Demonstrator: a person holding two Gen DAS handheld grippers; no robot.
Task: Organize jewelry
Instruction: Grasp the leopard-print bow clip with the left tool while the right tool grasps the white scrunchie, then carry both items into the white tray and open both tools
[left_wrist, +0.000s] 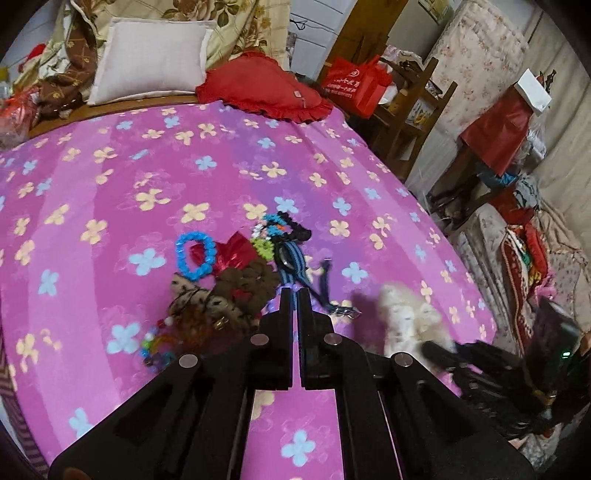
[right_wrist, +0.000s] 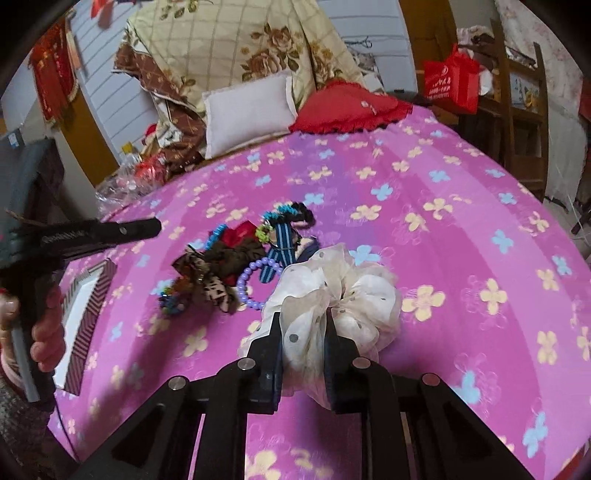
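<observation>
A pile of hair accessories and bracelets (left_wrist: 236, 273) lies on the pink flowered bedspread (left_wrist: 147, 177): a blue bead bracelet (left_wrist: 195, 254), brown scrunchies (left_wrist: 243, 284), a blue striped band (left_wrist: 293, 262) and a purple bead bracelet (right_wrist: 245, 284). My left gripper (left_wrist: 294, 295) is shut and empty, its tips just above the pile's near edge. My right gripper (right_wrist: 303, 321) is shut on a white dotted scrunchie (right_wrist: 343, 295), held just right of the pile (right_wrist: 236, 258). The scrunchie also shows blurred in the left wrist view (left_wrist: 410, 317).
A striped open box (right_wrist: 85, 314) with a white inside lies on the bed at the left. A white pillow (left_wrist: 151, 55), a red cushion (left_wrist: 262, 88) and folded quilts are at the bed's far end. Wooden shelves and a red bag (left_wrist: 358, 85) stand to the right.
</observation>
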